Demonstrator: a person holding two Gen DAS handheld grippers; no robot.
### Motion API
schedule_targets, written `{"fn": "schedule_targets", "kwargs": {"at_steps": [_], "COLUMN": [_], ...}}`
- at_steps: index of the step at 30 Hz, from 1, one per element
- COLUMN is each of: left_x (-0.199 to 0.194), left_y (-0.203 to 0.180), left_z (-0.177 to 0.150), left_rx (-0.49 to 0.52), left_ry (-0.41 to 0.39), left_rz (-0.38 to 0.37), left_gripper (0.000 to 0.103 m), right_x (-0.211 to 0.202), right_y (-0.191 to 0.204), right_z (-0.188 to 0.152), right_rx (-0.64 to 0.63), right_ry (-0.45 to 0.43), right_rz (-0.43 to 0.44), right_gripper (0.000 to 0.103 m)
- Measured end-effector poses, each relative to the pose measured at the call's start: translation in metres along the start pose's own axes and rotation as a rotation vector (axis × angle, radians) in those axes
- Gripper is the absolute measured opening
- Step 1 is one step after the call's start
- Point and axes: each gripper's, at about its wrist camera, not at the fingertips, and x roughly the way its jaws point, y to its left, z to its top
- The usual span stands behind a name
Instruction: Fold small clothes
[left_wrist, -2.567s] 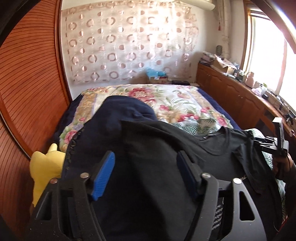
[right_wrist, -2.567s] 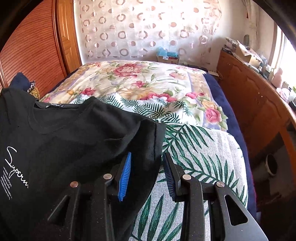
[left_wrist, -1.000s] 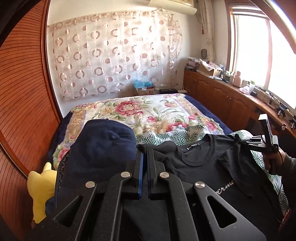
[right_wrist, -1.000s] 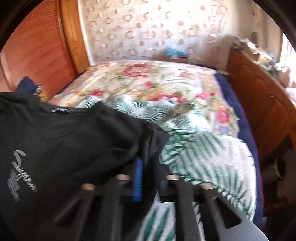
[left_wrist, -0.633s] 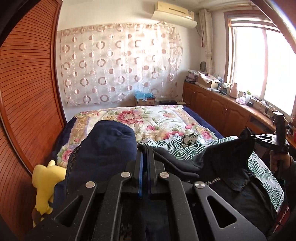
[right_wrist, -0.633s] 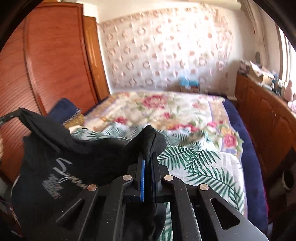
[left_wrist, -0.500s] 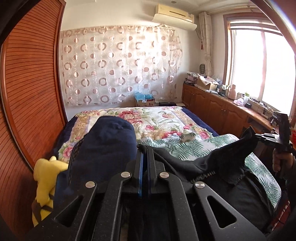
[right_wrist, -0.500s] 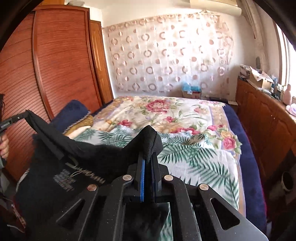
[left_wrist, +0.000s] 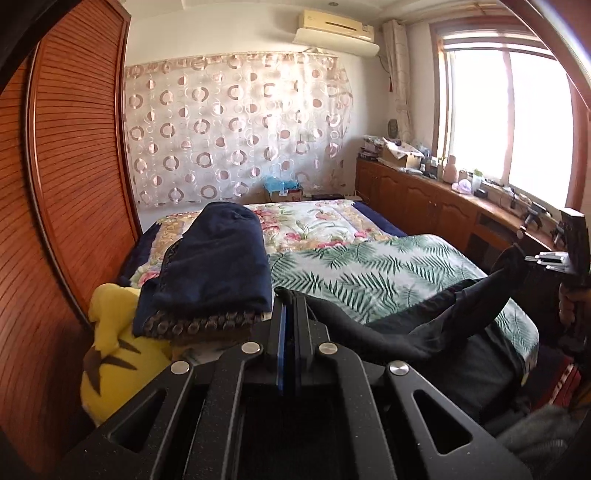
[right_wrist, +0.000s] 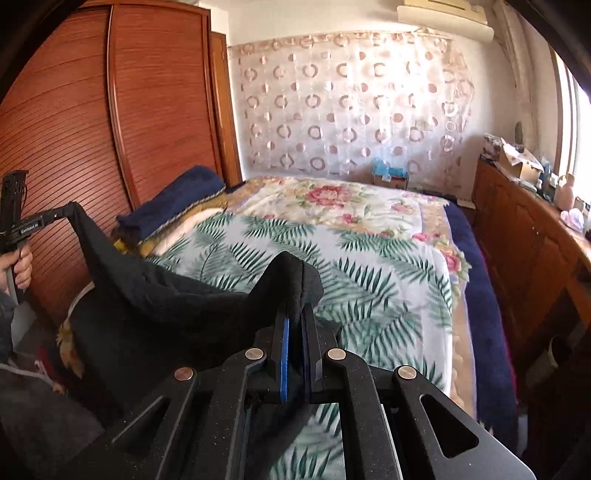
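Observation:
A black T-shirt (left_wrist: 436, 325) hangs stretched between my two grippers above the near end of the bed. My left gripper (left_wrist: 290, 306) is shut on one shoulder corner of it, low in the left wrist view. My right gripper (right_wrist: 295, 321) is shut on the other corner, where the cloth bunches over the blue pads (right_wrist: 284, 354). In the right wrist view the black T-shirt (right_wrist: 155, 306) sags from my left gripper (right_wrist: 62, 212) at the far left down to the jaws. My right gripper (left_wrist: 532, 258) shows at the right edge of the left wrist view. The shirt's lower part is hidden.
A palm-leaf blanket (right_wrist: 369, 266) and a floral quilt (right_wrist: 332, 203) cover the bed. A folded navy blanket (left_wrist: 214, 262) and a yellow plush toy (left_wrist: 110, 350) lie at its left side by a wooden wardrobe (left_wrist: 62, 184). Cluttered wooden cabinets (left_wrist: 424, 199) run under the window.
Both grippers closed on the shirt's shoulder corners, lifted it off the bed and drew back toward the foot. The shirt now hangs clear of the palm-leaf blanket it lay on.

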Motion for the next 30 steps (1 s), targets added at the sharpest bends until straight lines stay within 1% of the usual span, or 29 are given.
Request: {"fn": "schedule_targets", "kwargs": {"at_steps": [2,3,6,8,9,10,11,12,13,14,15,16,17,19,21,23,24,27,28,30], "left_x": [-0.008,-0.010,-0.005,0.000,0.003,0.005,0.006,0.006,0.006,0.005,0.006,0.006,0.006,0.011,0.022,0.033,0.040,0.064,0.072,0.087], "left_y": [0.000,0.001,0.003,0.009,0.012,0.014,0.016,0.018,0.019,0.022,0.022,0.022,0.022,0.021,0.022,0.024,0.025,0.029,0.031,0.034], "left_z": [-0.008,-0.016,-0.031,-0.044,-0.047,-0.051,-0.051,-0.051,-0.047,-0.046,-0.042,-0.042,-0.039,-0.034,-0.029,-0.027,-0.026,-0.024,-0.024,-0.026], "left_rx": [0.002,-0.002,-0.021,-0.054,-0.068,-0.076,-0.077,-0.079,-0.090,-0.096,-0.098,-0.094,-0.089,-0.079,-0.080,-0.082,-0.083,-0.085,-0.087,-0.085], "left_ry": [0.005,0.018,0.070,0.104,0.116,0.124,0.124,0.118,0.109,0.104,0.102,0.093,0.081,0.072,0.073,0.079,0.084,0.107,0.119,0.137], "left_rz": [0.027,0.036,0.063,0.050,0.049,0.063,0.078,0.074,0.048,0.033,0.029,0.034,0.035,0.035,0.033,0.032,0.031,0.038,0.038,0.036], "left_gripper": [0.004,0.004,0.004,0.006,0.008,0.016,0.029,0.035,0.044,0.052,0.057,0.069,0.074,0.077,0.077,0.077,0.077,0.077,0.077,0.077], "right_x": [-0.015,-0.023,-0.025,-0.023,-0.019,-0.016,-0.013,-0.012,-0.011,-0.011,-0.010,-0.010,-0.010,-0.013,-0.010,-0.001,0.007,0.032,0.041,0.062], "right_y": [0.004,0.006,0.005,0.005,0.004,0.004,0.003,0.001,0.000,0.000,0.001,0.001,0.002,0.001,0.006,0.010,0.011,0.009,0.004,-0.005], "right_z": [-0.001,-0.007,-0.017,-0.027,-0.033,-0.034,-0.035,-0.036,-0.036,-0.033,-0.029,-0.024,-0.019,-0.010,-0.004,0.002,0.004,0.010,0.003,0.000], "right_rx": [0.000,-0.001,-0.003,0.015,0.024,0.033,0.044,0.054,0.060,0.060,0.056,0.050,0.044,0.030,0.011,-0.008,-0.012,0.005,0.010,0.041], "right_ry": [-0.002,-0.002,0.050,0.088,0.116,0.132,0.143,0.157,0.162,0.159,0.155,0.149,0.142,0.118,0.106,0.105,0.107,0.111,0.116,0.133], "right_rz": [0.029,0.051,0.033,0.037,0.015,0.002,-0.008,-0.020,-0.031,-0.047,-0.059,-0.073,-0.089,-0.117,-0.141,-0.150,-0.149,-0.137,-0.130,-0.117], "right_gripper": [0.005,0.005,0.005,0.005,0.005,0.005,0.005,0.006,0.011,0.014,0.021,0.027,0.029,0.037,0.039,0.046,0.051,0.053,0.053,0.053]}}
